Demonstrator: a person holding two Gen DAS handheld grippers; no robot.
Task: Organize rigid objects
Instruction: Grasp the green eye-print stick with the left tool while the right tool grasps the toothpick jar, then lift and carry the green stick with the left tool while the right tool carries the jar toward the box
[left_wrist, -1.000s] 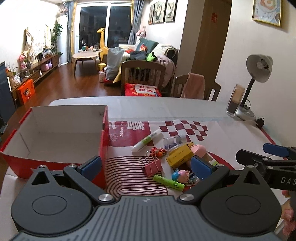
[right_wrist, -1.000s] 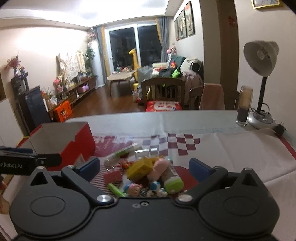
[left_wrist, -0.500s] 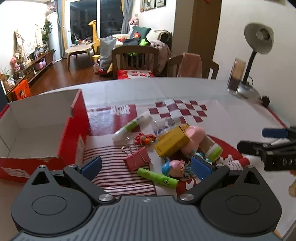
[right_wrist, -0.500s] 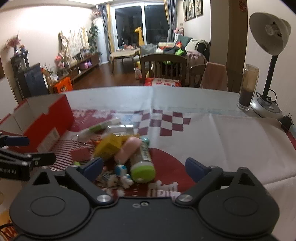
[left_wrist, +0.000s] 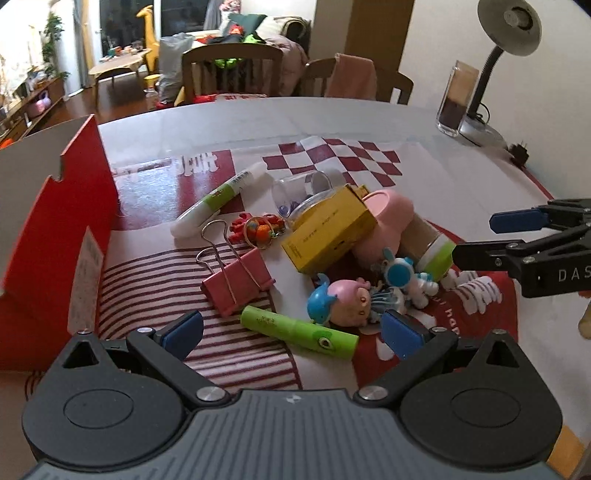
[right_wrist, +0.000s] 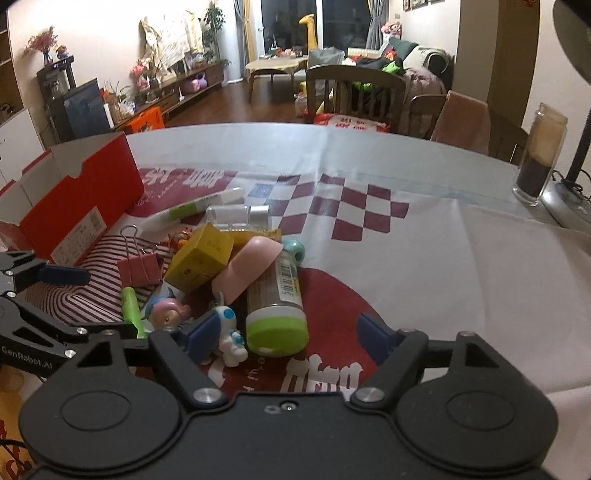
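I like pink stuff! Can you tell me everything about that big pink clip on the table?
The pink clip is a binder clip: a folded pink body that looks like painted metal, with two silver wire handles. It lies flat on the striped part of the tablecloth, shut, clamping nothing. One handle is folded back over the body; the other sticks out toward the white glue stick. It sits between the red box and the yellow box, just behind the green tube. No gripper touches it.

We are in a family living and dining room.

We see a sofa (right_wrist: 413, 62) heaped with clothes, wooden dining chairs (right_wrist: 354, 92), a coffee table (right_wrist: 277, 66), a yellow giraffe toy (right_wrist: 308, 31), and a desk lamp (left_wrist: 506, 48) on the tabletop (right_wrist: 424, 240).
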